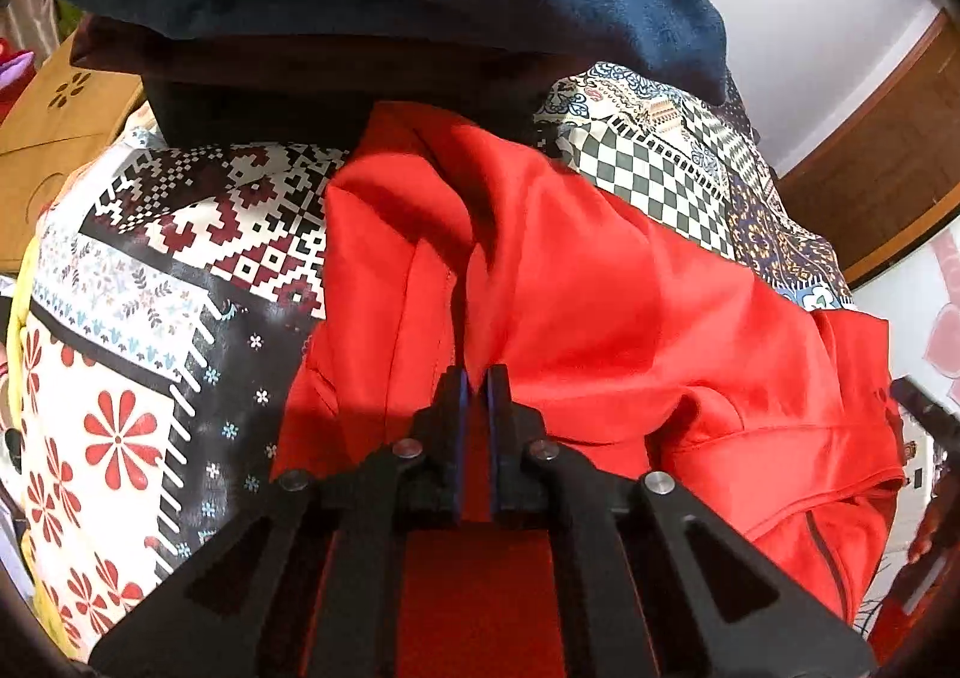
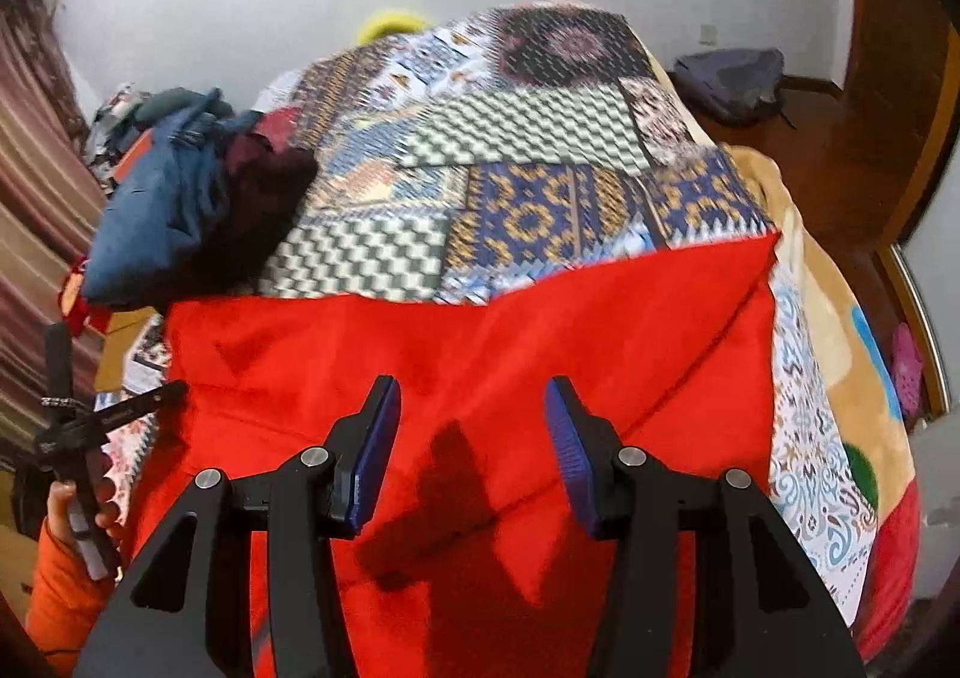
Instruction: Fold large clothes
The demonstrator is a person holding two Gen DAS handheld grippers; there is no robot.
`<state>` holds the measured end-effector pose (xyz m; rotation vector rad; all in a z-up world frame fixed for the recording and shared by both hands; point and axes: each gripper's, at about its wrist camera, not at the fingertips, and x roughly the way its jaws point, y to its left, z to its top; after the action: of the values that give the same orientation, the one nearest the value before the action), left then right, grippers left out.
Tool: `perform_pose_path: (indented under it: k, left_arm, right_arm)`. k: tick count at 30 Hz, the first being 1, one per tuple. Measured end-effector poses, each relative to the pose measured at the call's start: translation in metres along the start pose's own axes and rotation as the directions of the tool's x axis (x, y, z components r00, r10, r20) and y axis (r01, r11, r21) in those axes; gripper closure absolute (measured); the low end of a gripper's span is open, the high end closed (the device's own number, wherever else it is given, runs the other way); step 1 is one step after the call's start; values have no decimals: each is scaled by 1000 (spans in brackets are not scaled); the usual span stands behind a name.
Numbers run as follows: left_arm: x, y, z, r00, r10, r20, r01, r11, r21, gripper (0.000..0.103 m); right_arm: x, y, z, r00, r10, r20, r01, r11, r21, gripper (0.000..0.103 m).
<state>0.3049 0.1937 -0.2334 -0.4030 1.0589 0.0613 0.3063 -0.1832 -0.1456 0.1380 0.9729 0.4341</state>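
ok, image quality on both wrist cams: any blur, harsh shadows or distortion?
Left wrist: sharp, hard sunlight, deep shadows on the red garment, strong fisheye bending. Right wrist: the patchwork bedspread is motion-smeared, the right gripper fingers stay crisp and cast a dark shadow on the red cloth.

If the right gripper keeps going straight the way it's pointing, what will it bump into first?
Most likely the bright red fabric garment spread on the patchwork-patterned bed cover. The right gripper points down at it with open jaws and nothing between. Depth is hard to judge, so how near the cloth lies is unclear.
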Motion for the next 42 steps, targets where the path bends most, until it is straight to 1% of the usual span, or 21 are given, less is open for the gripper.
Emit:
perform_pose_path:
  k: [1,2,4,6,7,8,9,11,12,15,17,19,21,24,28,29,32,34,36,39,42]
  left_arm:
    - [-4,-3,1,1000,10,7,-10,1000,13,100]
    - [-9,-7,2,1000,20,19,-21,999,29,100]
    - [-18,-21,2,998,33,53,-37,997,66,97]
    - [-29,-33,1,997,17,78,-25,995,95,84]
    - [-35,-40,2,996,-2,89,-8,994,111,79]
    - [-39,-46,2,995,-17,94,6,992,124,69]
    - [-39,-54,2,995,-32,96,19,990,138,63]
    - [-33,-72,2,995,-54,86,38,983,180,60]
    - [-26,-81,0,996,-56,68,40,978,207,57]
    - [-4,-96,-8,999,-52,-5,52,968,244,47]
    - [16,-103,-17,996,-50,-80,69,963,262,47]
    - [29,-104,-27,992,-36,-123,69,960,270,45]
    - [26,-101,-32,993,-43,-111,71,962,264,41]
    - [15,-92,-36,993,-42,-111,69,964,256,41]
    - [-6,-77,-42,995,-9,-95,35,961,276,40]
    - [-15,-71,-43,997,4,-78,17,962,274,40]
    - [-37,-47,-40,999,31,-25,-24,973,230,39]
    - [-50,-26,-37,999,38,3,-38,983,179,33]
    - [-59,0,-30,998,51,28,-54,994,99,28]
    - [-58,41,-18,999,35,29,-34,999,-38,28]
    - [-47,66,-8,1000,-6,11,7,992,-123,28]
  right_arm:
    - [0,4,0,1000,0,2,0,1000,-13,55]
    - [2,8,-1,1000,-3,0,3,1000,-28,51]
    - [11,13,-6,1000,-19,-23,17,998,-58,48]
    - [23,16,-14,997,-31,-67,26,997,-73,48]
    - [27,16,-17,996,-32,-84,26,997,-74,48]
    - [31,14,-22,994,-35,-105,27,997,-73,48]
    - [33,14,-27,993,-44,-107,36,996,-75,48]
    - [26,16,-33,995,-60,-77,52,993,-103,48]
    - [23,17,-34,995,-65,-78,56,992,-110,48]
    - [14,17,-37,994,-69,-81,60,991,-117,48]
    - [10,14,-38,994,-67,-85,57,992,-112,48]
    - [5,12,-42,994,-65,-84,56,993,-103,48]
    - [0,9,-46,994,-68,-84,60,994,-93,48]
    - [-6,6,-48,994,-73,-83,66,995,-79,48]
    - [-22,0,-53,994,-90,-66,86,994,-65,48]
    - [-27,-1,-53,994,-96,-59,92,994,-61,48]
    - [-41,-7,-54,994,-107,-32,105,993,-47,48]
    - [-47,-13,-53,994,-108,-15,108,994,-31,47]
    - [-49,-25,-51,994,-108,-4,108,994,10,41]
    - [-45,-44,-46,995,-103,2,102,990,97,40]
    - [-32,-65,-38,997,-75,-12,76,980,183,40]
